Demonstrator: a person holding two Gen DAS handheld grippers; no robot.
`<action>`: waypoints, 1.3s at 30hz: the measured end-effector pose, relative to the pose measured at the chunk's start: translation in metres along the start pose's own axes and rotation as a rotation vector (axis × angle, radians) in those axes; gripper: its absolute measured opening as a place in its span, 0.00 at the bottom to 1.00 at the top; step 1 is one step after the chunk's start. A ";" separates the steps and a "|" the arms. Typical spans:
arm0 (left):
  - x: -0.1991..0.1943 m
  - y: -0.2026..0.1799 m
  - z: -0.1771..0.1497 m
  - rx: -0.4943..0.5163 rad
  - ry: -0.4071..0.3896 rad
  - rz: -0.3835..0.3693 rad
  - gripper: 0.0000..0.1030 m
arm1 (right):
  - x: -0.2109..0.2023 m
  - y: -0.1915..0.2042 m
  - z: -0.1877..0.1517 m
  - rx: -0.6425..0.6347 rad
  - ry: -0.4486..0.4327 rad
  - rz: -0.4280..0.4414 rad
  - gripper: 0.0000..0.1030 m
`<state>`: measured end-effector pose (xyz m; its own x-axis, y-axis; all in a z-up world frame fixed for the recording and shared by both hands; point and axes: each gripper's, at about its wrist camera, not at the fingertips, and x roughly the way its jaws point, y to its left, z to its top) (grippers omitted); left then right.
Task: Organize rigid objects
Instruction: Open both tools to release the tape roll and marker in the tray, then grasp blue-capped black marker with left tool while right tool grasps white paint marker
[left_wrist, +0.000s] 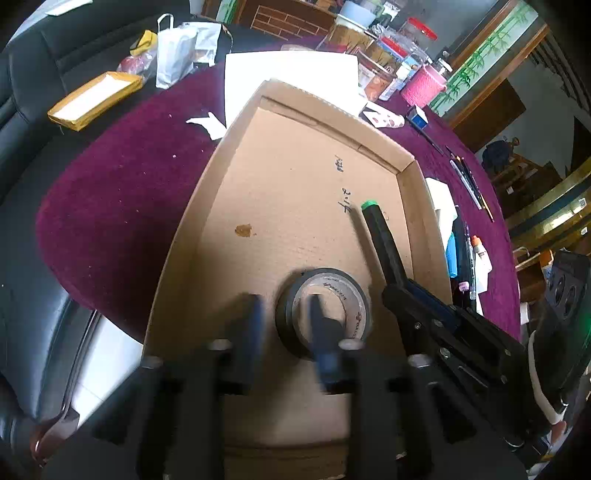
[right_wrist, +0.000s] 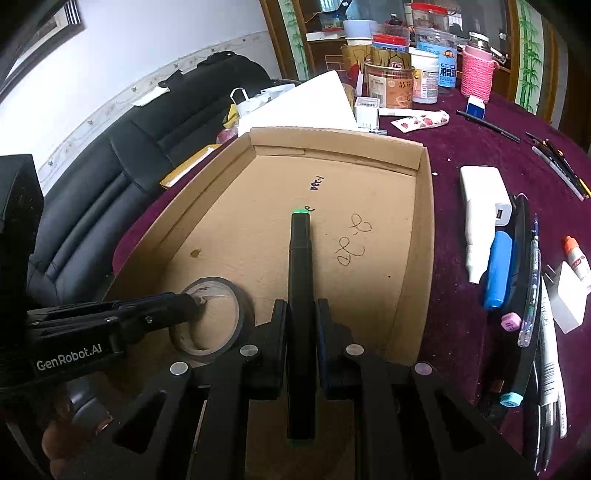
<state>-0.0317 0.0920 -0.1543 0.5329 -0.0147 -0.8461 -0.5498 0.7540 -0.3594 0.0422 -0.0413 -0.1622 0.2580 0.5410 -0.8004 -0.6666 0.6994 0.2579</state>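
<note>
Left wrist view: shallow corrugated cardboard tray (left_wrist: 295, 192), matte tan w/ a small brown stain and pen scribbles, fills the centre of the frame. It sits on a fuzzy maroon velvet tablecloth (left_wrist: 122, 206). Lower centre, a roll of black tape (left_wrist: 323, 308) lies flat on the tray floor, round w/ a pale cardboard core. The left gripper (left_wrist: 284, 314) straddles the roll's near-left wall: one blurred black finger outside, the other inside the core. Jaws part-open, pads not pressing on the tape.

Right side of the frame, the right gripper (left_wrist: 397, 277) reaches in holding a black marker (left_wrist: 380, 229), a smooth cylinder w/ green end cap, tip pointing to the tray's far wall.

Right wrist view: same marker (right_wrist: 301, 295) runs up the centre, clamped narrow between the right gripper's (right_wrist: 301, 314) hard black plastic jaws, over the tray floor; can't tell if it touches. Tape roll (right_wrist: 218, 317) lower left, left gripper's (right_wrist: 184, 308) finger dipping into the core. Right edge: white power bank (right_wrist: 484, 195), blue tube (right_wrist: 498, 273), pens, pastel-capped markers on the cloth. Top: glossy jars, a pink knitted bottle cover (right_wrist: 476, 72).
</note>
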 end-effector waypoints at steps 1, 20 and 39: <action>-0.001 -0.001 -0.001 0.000 -0.006 -0.011 0.41 | 0.000 0.000 0.001 -0.003 -0.001 0.005 0.13; -0.032 -0.116 -0.044 0.194 -0.074 -0.083 0.53 | -0.126 -0.101 -0.079 0.197 -0.210 0.073 0.41; 0.023 -0.209 -0.054 0.378 0.027 -0.085 0.44 | -0.134 -0.199 -0.121 0.396 -0.193 0.057 0.35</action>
<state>0.0608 -0.1011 -0.1195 0.5463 -0.1017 -0.8314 -0.2258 0.9380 -0.2631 0.0560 -0.3095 -0.1713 0.3794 0.6346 -0.6733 -0.3738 0.7708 0.5158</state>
